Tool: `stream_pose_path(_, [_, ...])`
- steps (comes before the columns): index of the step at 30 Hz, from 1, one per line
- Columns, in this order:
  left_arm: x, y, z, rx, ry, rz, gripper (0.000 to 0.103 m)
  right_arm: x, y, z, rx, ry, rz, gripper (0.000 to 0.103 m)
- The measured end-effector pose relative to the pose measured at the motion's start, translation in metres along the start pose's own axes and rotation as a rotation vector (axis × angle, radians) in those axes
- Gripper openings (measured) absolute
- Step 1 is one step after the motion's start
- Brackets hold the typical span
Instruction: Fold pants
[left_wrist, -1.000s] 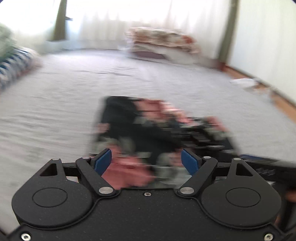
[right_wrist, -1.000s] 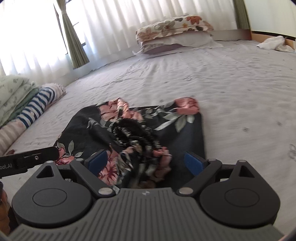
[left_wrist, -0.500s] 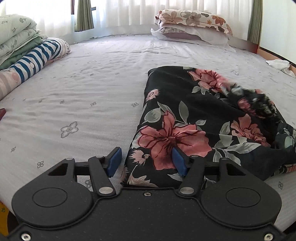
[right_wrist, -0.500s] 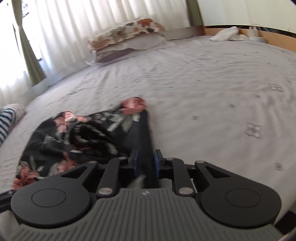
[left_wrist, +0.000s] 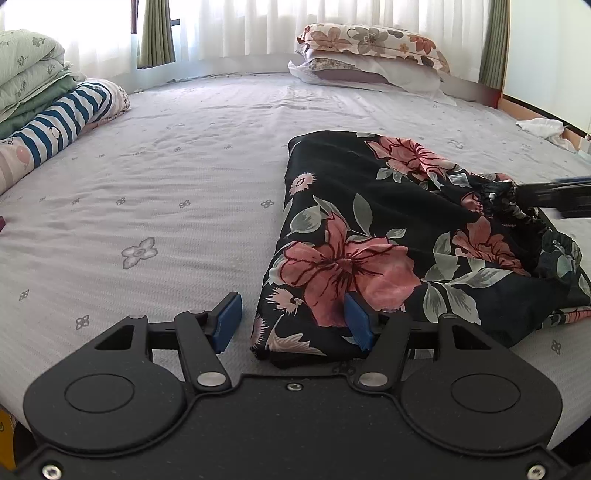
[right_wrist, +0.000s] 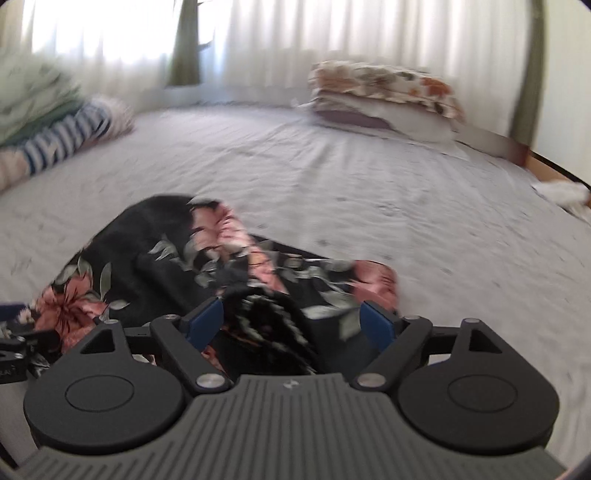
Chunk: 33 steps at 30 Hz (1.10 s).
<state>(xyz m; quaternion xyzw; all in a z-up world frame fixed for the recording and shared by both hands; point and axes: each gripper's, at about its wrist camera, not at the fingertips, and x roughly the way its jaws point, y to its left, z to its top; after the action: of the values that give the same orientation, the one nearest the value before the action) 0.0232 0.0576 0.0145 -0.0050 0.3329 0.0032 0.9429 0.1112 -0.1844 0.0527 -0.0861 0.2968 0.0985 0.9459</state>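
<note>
Matte black two-finger left gripper (left_wrist: 291, 325): blue pads, round side discs, silver pivot bolts, small screws at base corners. Right gripper (right_wrist: 291, 323), same black build w/ blue pads, ribbed grey housing.

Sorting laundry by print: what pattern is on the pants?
Black pants with pink flowers and grey-green leaves; clearest in left wrist view.

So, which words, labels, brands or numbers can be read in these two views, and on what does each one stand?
No text can be read with certainty.
Pale lettering on the side of the left tongs, at the left edge of the right wrist view: cut off and too blurred to read.
Pants, sheet, pillow: only printed patterns, no words.
</note>
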Motion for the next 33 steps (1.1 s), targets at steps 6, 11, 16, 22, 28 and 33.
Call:
stream_pose_path(6, [-0.001, 0.002, -0.002, 0.001, -0.011, -0.018, 0.060, 0.047, 0.000, 0.007, -0.020, 0.092, -0.002, 0.042])
stream_pose_path(11, [0.000, 0.005, -0.003, 0.000, -0.016, -0.032, 0.060, 0.042, -0.057, 0.009, 0.277, 0.031, -0.063, 0.027])
stream_pose_path(16, [0.000, 0.009, -0.003, -0.003, -0.009, -0.057, 0.063, 0.056, -0.094, -0.008, 0.461, 0.063, -0.051, 0.045])
stream_pose_path(22, [-0.001, 0.010, -0.001, 0.000, -0.005, -0.070, 0.065, 0.053, -0.100, -0.015, 0.502, 0.075, -0.054, 0.085])
stream_pose_path(28, [-0.007, 0.013, 0.002, -0.031, 0.004, -0.113, 0.072, -0.001, -0.085, -0.020, 0.397, 0.008, -0.139, 0.091])
stream_pose_path(33, [-0.017, 0.023, 0.007, -0.118, -0.020, -0.159, 0.077, -0.044, -0.060, -0.035, 0.458, -0.039, -0.057, 0.091])
